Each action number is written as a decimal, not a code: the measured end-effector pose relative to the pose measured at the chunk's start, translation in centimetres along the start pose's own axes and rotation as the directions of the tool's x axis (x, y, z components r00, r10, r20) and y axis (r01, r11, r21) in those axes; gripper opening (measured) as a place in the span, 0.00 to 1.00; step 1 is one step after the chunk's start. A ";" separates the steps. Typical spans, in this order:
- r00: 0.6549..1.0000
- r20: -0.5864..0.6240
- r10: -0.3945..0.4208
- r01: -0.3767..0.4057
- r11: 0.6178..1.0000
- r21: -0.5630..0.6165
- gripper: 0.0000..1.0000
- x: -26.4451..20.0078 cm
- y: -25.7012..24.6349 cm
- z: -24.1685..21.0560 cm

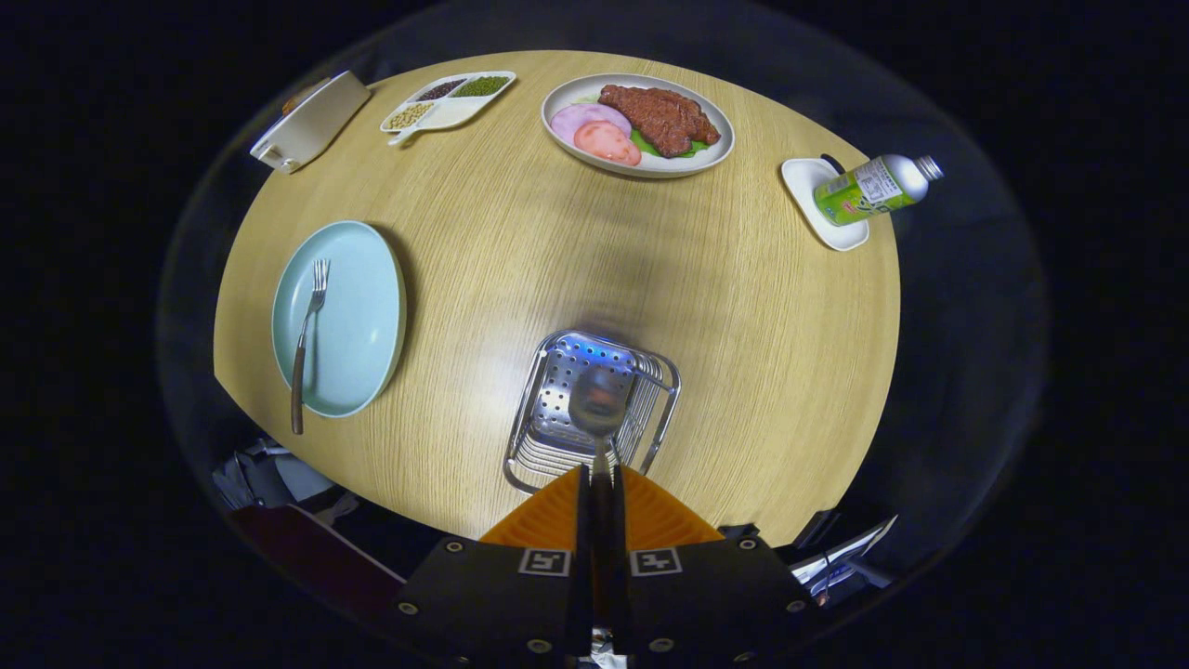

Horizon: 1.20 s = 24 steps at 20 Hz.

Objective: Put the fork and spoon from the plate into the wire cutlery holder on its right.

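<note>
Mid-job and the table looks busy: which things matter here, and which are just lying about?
Job: spoon, gripped between the shut fingers above the holder; fork lying on the blue plate.

Lying about: meat plate, bottle on its dish, snack tray, white box.

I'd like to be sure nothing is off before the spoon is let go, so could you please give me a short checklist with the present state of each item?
1. Grip on spoon: gripper fingers closed on its handle, bowl pointing ahead. Ok.
2. Spoon over holder: the bowl sits in line with the holder's opening. Ok.
3. Height of spoon above holder: depth is unclear from this view. Cannot tell.
4. Holder upright on table: stands apart from other things. Ok.
5. Fork in the holder: lies on the plate, handle past the rim. Not ok.
6. Bottle clear of the drop: far beyond the holder. Ok.
</note>
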State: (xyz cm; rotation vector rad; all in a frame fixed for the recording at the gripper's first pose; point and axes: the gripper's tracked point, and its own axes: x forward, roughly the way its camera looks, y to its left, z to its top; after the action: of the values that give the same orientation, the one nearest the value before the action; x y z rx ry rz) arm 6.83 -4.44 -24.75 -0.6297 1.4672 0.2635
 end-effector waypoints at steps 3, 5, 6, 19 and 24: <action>1.000 0.026 0.006 -0.006 1.000 0.014 0.09 0.0 0.4 0.4; 0.998 0.070 0.002 -0.005 0.999 0.043 0.13 -0.5 0.2 1.2; 0.996 0.091 -0.003 -0.001 0.999 0.051 0.22 -0.9 0.0 1.5; 0.902 0.430 0.023 -0.063 0.995 0.078 0.99 -8.5 8.7 5.1; 0.880 0.468 0.080 -0.097 0.995 0.011 0.99 -7.1 16.5 6.1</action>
State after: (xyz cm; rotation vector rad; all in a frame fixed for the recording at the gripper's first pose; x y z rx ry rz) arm 2.37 13.72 -21.87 -0.4309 1.0302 0.4298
